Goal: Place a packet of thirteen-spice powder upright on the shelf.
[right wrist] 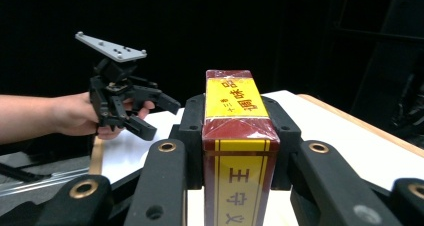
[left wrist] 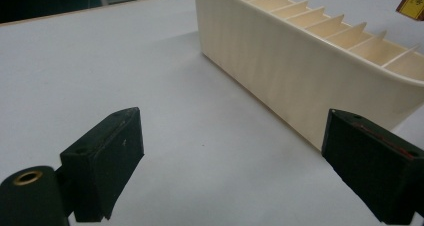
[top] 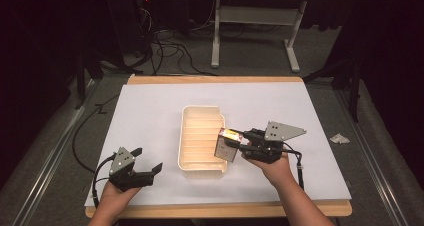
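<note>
Right tool (top: 237,147) clamps one red-yellow box (top: 226,145) over one cream tray (top: 188,136); left tool (top: 148,165) gapes, holding nothing.

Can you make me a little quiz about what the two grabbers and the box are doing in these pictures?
1. True or false: the left gripper is holding something.
2. What does the right gripper grip?
A. a cup
B. a red and yellow box
C. a spoon
3. Fill the gap: the box is held at the right-hand rim of the cream ______.

Key:
1. False. Its jaws stand wide apart over the white table, beside the tray.
2. B. In the right gripper view the box sits clamped between the two black jaws.
3. tray. It has ribbed slots inside.
</note>
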